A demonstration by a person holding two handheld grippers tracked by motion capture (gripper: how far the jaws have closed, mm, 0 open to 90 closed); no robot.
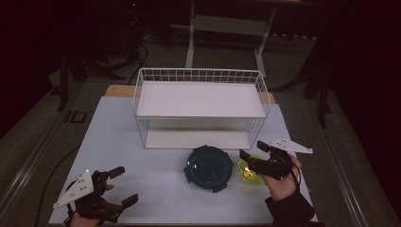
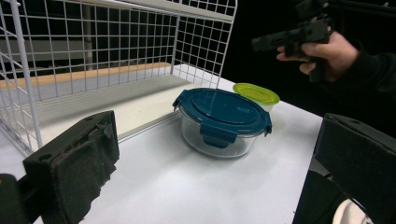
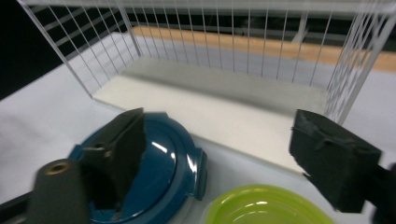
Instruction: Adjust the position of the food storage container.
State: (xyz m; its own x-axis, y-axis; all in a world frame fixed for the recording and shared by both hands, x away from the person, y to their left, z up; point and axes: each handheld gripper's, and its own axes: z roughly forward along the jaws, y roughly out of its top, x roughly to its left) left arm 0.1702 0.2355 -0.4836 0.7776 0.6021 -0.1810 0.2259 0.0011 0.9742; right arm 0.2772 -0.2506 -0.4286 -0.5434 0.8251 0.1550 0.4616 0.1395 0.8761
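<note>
Lime-green round lid container point(image 1: 249, 171) near table's point(image 1: 156, 189) front right edge, beside blue-lidded glass bowl point(image 1: 208, 168); right gripper point(image 1: 256, 152) hovers above it, jaws spread. Left gripper point(image 1: 124, 185) agape, front left corner.

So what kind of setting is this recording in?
Probably a lab or studio recording setup, not a home kitchen: a white-covered table in a dark room, bare equipment stands behind it, and a wire shelf rack with two lidded containers staged in front.
</note>
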